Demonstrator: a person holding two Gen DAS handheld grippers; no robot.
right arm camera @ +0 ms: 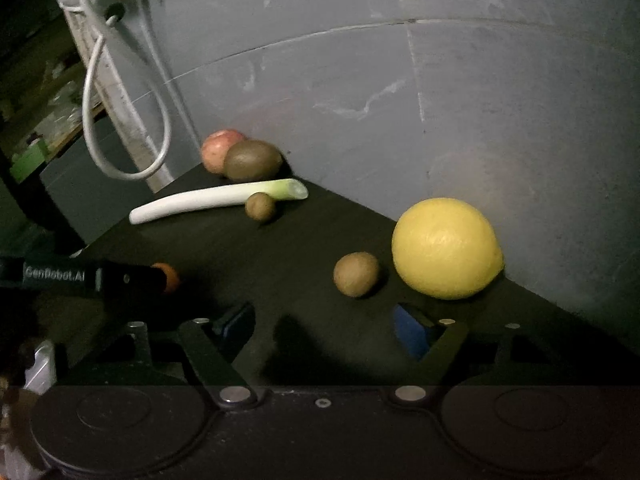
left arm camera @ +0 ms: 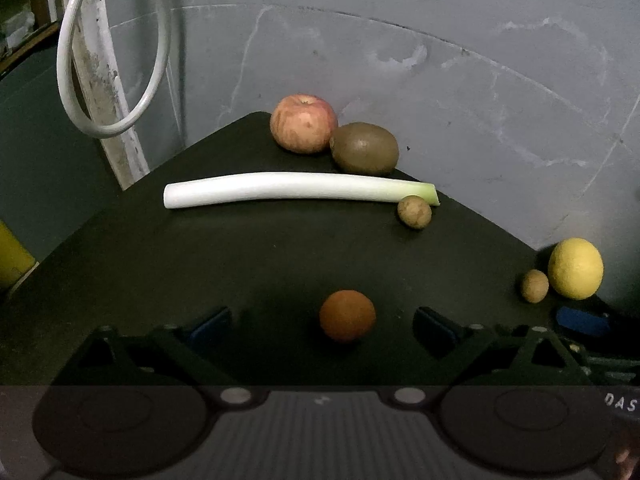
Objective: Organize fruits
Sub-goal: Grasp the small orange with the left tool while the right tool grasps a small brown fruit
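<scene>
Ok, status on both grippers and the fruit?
Left gripper open, orange between fingers, ungripped. Right gripper open, empty, near lemon. Nothing blocking.

The left hand-held gripper [left arm camera: 322, 330] stands wide open around a round orange fruit [left arm camera: 347, 315] on the dark counter [left arm camera: 200, 248]; a long white leek [left arm camera: 296, 189] lies beyond.

Both views are dim and grainy, with dark vignetted corners and strong fisheye bending of the wall [left arm camera: 440, 60] seams toward the edges. The dark table [left arm camera: 200, 260] swallows detail, while the lemon [right arm camera: 446, 248] and leek [left arm camera: 296, 188] catch the most light. The orange [left arm camera: 347, 315] sits in gloom. The right view is softer, slightly blurred, with a broad shadow near its bottom edge.
</scene>
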